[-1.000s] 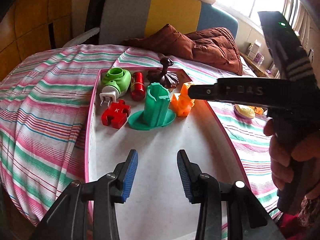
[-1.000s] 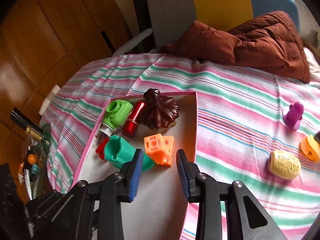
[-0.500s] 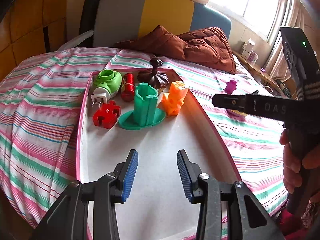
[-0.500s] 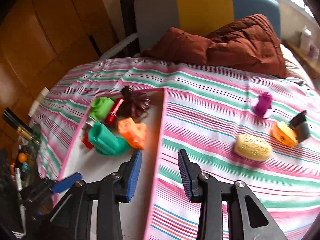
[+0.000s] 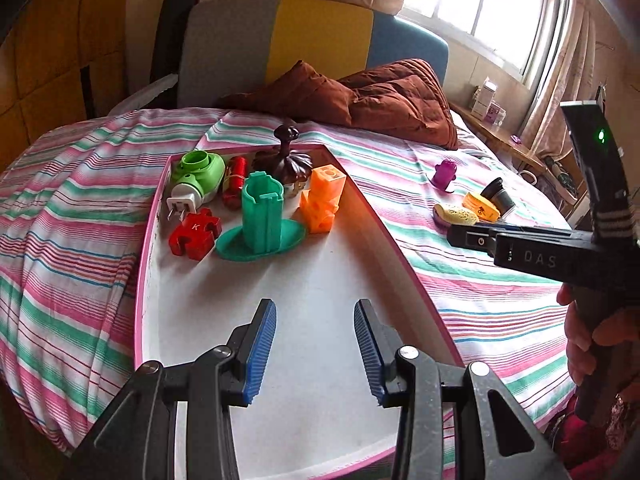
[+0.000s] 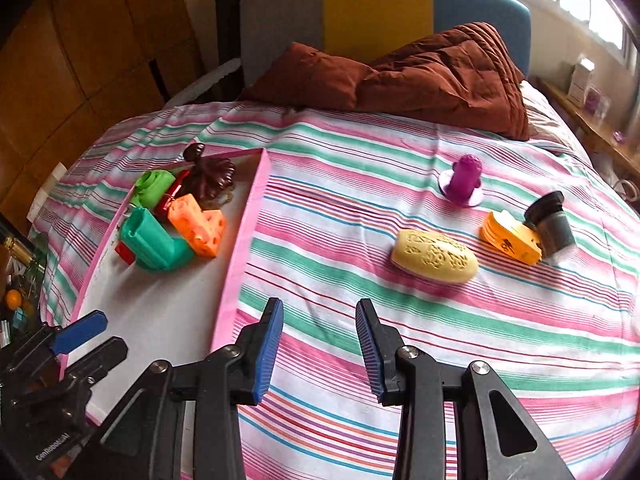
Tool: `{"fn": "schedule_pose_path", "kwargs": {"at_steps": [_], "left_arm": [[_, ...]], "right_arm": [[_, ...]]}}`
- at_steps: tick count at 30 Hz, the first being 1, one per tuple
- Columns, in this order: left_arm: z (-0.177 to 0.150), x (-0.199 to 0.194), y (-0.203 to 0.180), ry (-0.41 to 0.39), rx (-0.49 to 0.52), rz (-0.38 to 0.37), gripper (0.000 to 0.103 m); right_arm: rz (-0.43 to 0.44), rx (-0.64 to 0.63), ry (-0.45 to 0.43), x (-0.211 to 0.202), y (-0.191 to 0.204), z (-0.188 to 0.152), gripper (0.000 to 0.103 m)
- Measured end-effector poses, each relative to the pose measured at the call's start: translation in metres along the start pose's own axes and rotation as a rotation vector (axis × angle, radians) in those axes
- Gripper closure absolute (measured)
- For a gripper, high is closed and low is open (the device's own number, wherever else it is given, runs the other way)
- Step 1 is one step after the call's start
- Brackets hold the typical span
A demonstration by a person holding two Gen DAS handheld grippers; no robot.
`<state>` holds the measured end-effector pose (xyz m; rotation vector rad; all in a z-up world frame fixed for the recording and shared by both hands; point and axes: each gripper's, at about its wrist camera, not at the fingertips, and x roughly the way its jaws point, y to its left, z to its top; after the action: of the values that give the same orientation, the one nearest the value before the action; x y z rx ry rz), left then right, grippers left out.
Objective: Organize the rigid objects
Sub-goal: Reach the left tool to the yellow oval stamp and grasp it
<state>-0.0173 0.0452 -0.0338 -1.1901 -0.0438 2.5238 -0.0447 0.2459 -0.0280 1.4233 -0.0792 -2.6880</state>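
A pink-rimmed white tray [image 5: 352, 196] [image 6: 256, 200] lies on the striped bed. At its far end sit a green plug-in device [image 5: 196, 176], a red bottle [image 5: 234, 178], a dark brown knobbed lid [image 5: 286, 158], a teal holder [image 5: 262, 216], an orange block [image 5: 322, 198] and a red puzzle piece [image 5: 194, 234]. My left gripper [image 5: 315, 350] hovers open and empty over the tray's near half. My right gripper [image 6: 319, 350] is open and empty above the bedspread right of the tray. Ahead of it lie a yellow embossed oval [image 6: 434, 256], an orange piece [image 6: 510, 238], a dark cylinder [image 6: 550, 220] and a purple toy [image 6: 464, 178].
A brown quilt [image 6: 420, 72] is bunched at the head of the bed against a grey, yellow and blue headboard [image 6: 376, 8]. A wooden wall stands on the left and a shelf under the window on the right. A person's hand [image 5: 592, 340] holds the right gripper's handle.
My right gripper has swung rightwards, off the tray and out over the striped bedspread, bringing the loose items into its view. The left gripper has stayed over the tray.
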Motion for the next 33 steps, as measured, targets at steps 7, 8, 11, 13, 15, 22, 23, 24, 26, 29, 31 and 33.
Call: {"fn": "schedule_pose_path", "kwargs": {"at_steps": [7,8,11,13,15,22,23,24,26,29,31,33], "left_arm": [[-0.002,-0.006,-0.009,-0.023,-0.001,-0.007,0.062],[-0.002,-0.007,-0.011,-0.029,0.0,-0.01,0.062],[-0.002,-0.009,-0.018,-0.037,0.009,-0.017,0.062],[0.0,-0.009,-0.025,-0.035,0.024,-0.024,0.062],[0.002,-0.008,-0.034,-0.03,0.044,-0.03,0.062],[0.021,-0.004,-0.077,-0.016,0.134,-0.077,0.062],[0.025,-0.002,-0.086,-0.015,0.154,-0.084,0.062],[0.031,0.001,-0.097,-0.012,0.178,-0.092,0.062],[0.04,0.007,-0.113,-0.013,0.21,-0.099,0.062],[0.056,0.026,-0.14,0.004,0.242,-0.119,0.062],[0.066,0.042,-0.155,0.025,0.261,-0.123,0.062],[0.075,0.062,-0.17,0.06,0.294,-0.099,0.061]], "right_arm": [[-0.055,-0.007,0.038,0.0,-0.024,-0.015,0.065],[-0.063,-0.007,0.043,0.0,-0.029,-0.018,0.064],[-0.081,0.006,0.054,0.0,-0.048,-0.027,0.061],[-0.094,0.022,0.064,0.0,-0.062,-0.034,0.061],[-0.109,0.034,0.075,0.0,-0.077,-0.039,0.061],[-0.121,0.193,0.054,-0.005,-0.137,-0.05,0.061],[-0.109,0.23,0.056,-0.006,-0.145,-0.049,0.061],[-0.096,0.26,0.051,-0.008,-0.151,-0.048,0.061],[-0.087,0.291,0.029,-0.013,-0.159,-0.045,0.06],[-0.091,0.325,0.003,-0.02,-0.168,-0.041,0.056],[-0.091,0.358,0.003,-0.022,-0.175,-0.04,0.054],[-0.085,0.392,0.015,-0.02,-0.182,-0.041,0.054]]}}
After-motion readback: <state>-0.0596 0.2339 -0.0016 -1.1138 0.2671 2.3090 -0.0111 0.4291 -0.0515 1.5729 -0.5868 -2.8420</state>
